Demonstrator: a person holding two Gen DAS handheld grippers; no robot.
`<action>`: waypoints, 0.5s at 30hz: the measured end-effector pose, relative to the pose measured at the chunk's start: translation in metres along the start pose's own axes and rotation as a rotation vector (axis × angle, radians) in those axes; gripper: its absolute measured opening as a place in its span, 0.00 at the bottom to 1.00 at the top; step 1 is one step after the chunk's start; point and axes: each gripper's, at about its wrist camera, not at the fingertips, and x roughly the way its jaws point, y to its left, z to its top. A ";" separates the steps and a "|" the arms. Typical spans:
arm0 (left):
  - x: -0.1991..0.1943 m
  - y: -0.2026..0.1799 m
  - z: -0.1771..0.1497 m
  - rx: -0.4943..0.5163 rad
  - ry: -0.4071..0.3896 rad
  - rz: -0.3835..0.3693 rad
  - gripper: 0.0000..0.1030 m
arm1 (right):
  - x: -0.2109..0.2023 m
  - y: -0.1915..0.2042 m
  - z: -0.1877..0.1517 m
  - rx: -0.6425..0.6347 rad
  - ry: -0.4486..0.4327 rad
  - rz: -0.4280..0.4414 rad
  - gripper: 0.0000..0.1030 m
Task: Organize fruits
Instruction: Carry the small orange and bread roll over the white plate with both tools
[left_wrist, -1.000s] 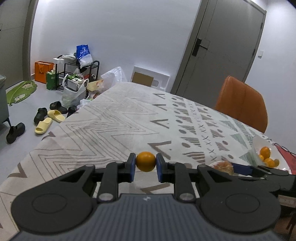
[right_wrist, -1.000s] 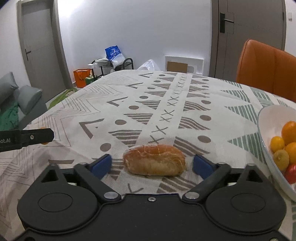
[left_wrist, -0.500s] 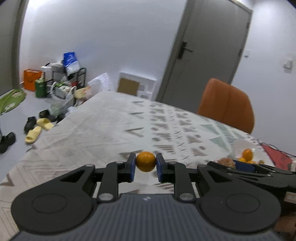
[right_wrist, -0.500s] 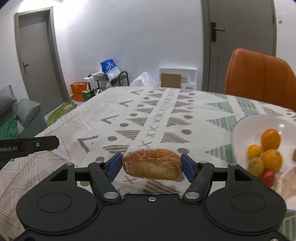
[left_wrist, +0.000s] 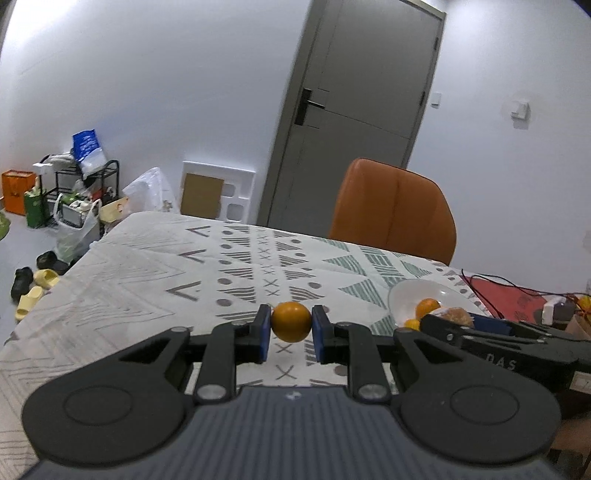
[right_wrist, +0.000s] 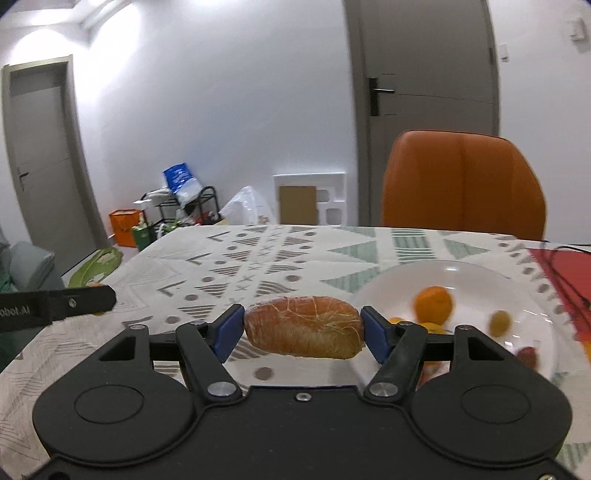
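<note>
Orange fruit (left_wrist: 291, 321) pinched between blue pads of left gripper (left_wrist: 290, 326), held above patterned tablecloth (left_wrist: 155, 273); round, no long axis. Bread roll (right_wrist: 303, 327) clamped end to end by right gripper (right_wrist: 303, 328), jaws just closed onto it, long axis crosswise, level, beside white bowl (right_wrist: 476, 275) holding fruits.

Glossy white bowl (right_wrist: 461, 273), cloth tablecloth (right_wrist: 295, 251)
</note>
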 end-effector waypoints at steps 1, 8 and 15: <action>0.002 -0.003 0.001 0.007 0.001 -0.002 0.21 | -0.002 -0.005 -0.001 0.005 -0.005 -0.007 0.64; 0.018 -0.017 0.000 0.030 0.022 -0.015 0.21 | -0.007 -0.035 -0.006 0.037 -0.018 -0.056 0.64; 0.034 -0.034 0.002 0.061 0.041 -0.032 0.21 | -0.008 -0.059 -0.012 0.066 -0.022 -0.082 0.64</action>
